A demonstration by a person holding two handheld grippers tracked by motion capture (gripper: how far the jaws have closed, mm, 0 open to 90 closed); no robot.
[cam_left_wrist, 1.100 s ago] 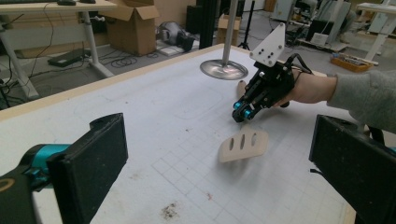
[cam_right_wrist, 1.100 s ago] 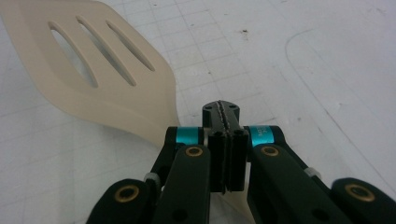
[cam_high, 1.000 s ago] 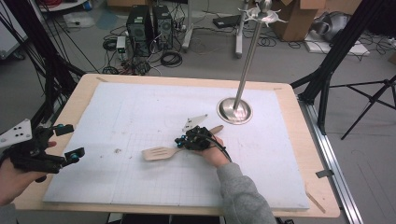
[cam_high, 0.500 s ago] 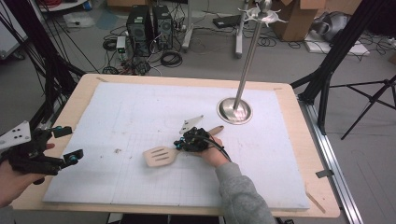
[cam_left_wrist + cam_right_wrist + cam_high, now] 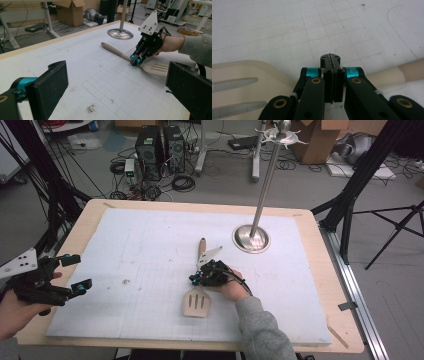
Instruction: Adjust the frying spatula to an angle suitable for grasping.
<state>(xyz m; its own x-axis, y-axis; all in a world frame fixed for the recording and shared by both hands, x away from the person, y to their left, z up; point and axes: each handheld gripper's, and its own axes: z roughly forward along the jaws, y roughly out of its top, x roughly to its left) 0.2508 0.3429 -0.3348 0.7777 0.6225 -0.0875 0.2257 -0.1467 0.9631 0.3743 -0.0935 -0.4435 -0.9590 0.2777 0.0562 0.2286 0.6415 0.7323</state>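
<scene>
A pale wooden slotted spatula (image 5: 196, 302) lies flat on the white foam board (image 5: 140, 250), blade toward the front edge and handle pointing away. My right gripper (image 5: 194, 279) is shut, its tips down on the spatula's neck; in the right gripper view the jaws (image 5: 330, 58) press together with the blade (image 5: 242, 72) at left and the handle at right. The left gripper view has the same gripper (image 5: 136, 61) over the spatula (image 5: 115, 50). My left gripper (image 5: 80, 272) hovers open at the board's left edge, holding nothing (image 5: 115, 85).
A metal pole on a round base (image 5: 251, 238) stands behind the spatula, right of centre. The wooden table rim (image 5: 80, 227) frames the board. Computer towers (image 5: 157, 142), cables, boxes and tripod legs crowd the floor beyond.
The spatula has swung round under my right gripper: its blade pointed left a second ago and now points toward the front edge. The left gripper has barely moved.
</scene>
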